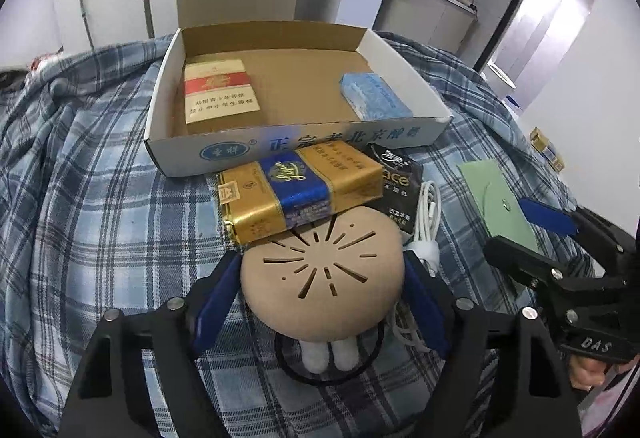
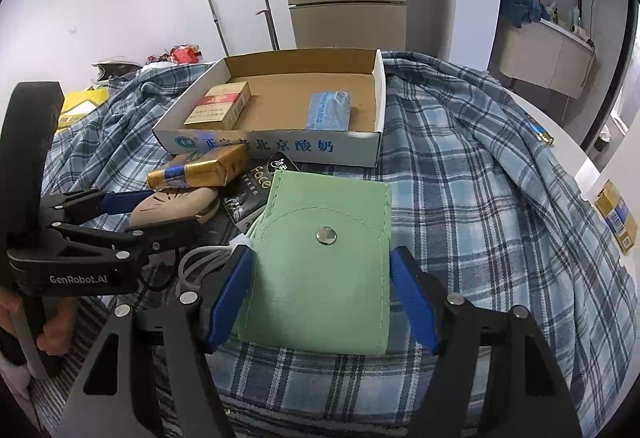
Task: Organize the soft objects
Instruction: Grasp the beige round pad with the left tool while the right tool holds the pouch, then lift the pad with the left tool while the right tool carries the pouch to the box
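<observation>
A tan mushroom-shaped plush [image 1: 322,270] with slit markings lies beside a gold-and-blue soft pack [image 1: 298,188]. A flat green felt pouch [image 2: 322,270], snap closed, lies on the plaid cloth [image 2: 480,198].

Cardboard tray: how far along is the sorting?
Done: the red cigarette pack and blue tissue pack lie in the cardboard tray. In hand: left hand-held gripper straddles the tan plush; right straddles the green pouch. Left: gold pack, black sachet.

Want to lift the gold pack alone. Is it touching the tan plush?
Touching: the left wrist view shows the gold pack resting on the tan plush's far edge.
</observation>
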The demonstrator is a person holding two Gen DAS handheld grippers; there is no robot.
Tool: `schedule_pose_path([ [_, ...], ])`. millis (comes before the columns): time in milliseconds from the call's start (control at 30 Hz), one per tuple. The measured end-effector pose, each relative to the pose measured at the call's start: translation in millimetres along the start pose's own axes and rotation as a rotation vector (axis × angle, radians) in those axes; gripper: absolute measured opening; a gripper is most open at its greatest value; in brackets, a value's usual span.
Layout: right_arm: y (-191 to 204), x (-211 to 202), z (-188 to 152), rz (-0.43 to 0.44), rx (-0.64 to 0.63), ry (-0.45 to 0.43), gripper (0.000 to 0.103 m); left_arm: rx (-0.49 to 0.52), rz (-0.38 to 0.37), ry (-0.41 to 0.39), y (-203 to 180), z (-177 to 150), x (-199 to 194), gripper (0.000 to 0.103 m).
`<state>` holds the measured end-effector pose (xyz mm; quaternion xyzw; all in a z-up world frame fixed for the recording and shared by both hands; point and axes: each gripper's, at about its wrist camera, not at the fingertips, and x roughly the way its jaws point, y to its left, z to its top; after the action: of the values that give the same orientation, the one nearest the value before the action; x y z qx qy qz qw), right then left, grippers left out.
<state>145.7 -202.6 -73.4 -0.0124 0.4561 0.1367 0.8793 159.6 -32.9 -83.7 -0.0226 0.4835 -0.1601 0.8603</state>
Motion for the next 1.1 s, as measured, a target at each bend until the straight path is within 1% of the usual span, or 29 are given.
schedule_pose_path([
  [167, -0.3, -1.8, 0.0, -0.004, -0.005, -0.007, 0.069, 0.048, 0.029, -0.021, -10.8, -12.3, -20.2, 0.079],
  [233, 0.8, -4.1, -0.6, -0.004, -0.011, -0.015, 0.069, 0.064, 0.045, -0.042, -12.8, -19.4, -33.6, 0.079],
  [300, 3.0, -7.1, -1.4, 0.004, -0.015, -0.025, 0.069, 0.066, 0.044, -0.066, -13.6, -25.3, -48.8, 0.079],
  [333, 4.8, -8.3, -2.7, 0.006, -0.020, -0.025, 0.069, 0.065, 0.047, -0.086, -14.3, -28.2, -58.3, 0.079],
  [433, 12.8, -12.4, -5.7, 0.008, -0.052, -0.026, 0.069, 0.105, 0.074, -0.150, -22.9, -33.3, -82.5, 0.079],
  [467, 15.1, -16.0, -5.6, 0.003, -0.058, -0.035, 0.069, 0.117, 0.075, -0.174, -26.7, -34.3, -93.5, 0.079],
  [533, 19.1, -25.1, -4.2, 0.008, -0.067, -0.053, 0.069, 0.120, 0.067, -0.198, -30.7, -32.8, -106.8, 0.079],
  [567, 20.5, -29.9, -3.0, 0.014, -0.071, -0.061, 0.069, 0.127, 0.068, -0.224, -33.9, -32.0, -118.2, 0.079],
  [667, 23.9, -47.4, 2.5, 0.028, -0.078, -0.102, 0.069, 0.162, 0.104, -0.298, -43.2, -26.0, -142.1, 0.079],
  [800, 25.9, -69.2, 21.9, 0.042, -0.055, -0.153, 0.069, 0.155, 0.098, -0.367, -45.3, -11.4, -165.6, 0.079],
  [900, 33.7, -84.3, 43.3, 0.026, -0.064, -0.211, 0.069, 0.148, 0.120, -0.414, -39.8, 4.3, -172.9, 0.079],
  [1000, 39.6, -95.9, 66.8, 0.035, -0.059, -0.261, 0.069, 0.151, 0.147, -0.471, -32.6, 19.6, -176.5, 0.079],
  [1100, 44.3, -95.6, 89.9, 0.026, -0.054, -0.299, 0.069, 0.141, 0.156, -0.539, -22.2, 37.9, -173.3, 0.079],
])
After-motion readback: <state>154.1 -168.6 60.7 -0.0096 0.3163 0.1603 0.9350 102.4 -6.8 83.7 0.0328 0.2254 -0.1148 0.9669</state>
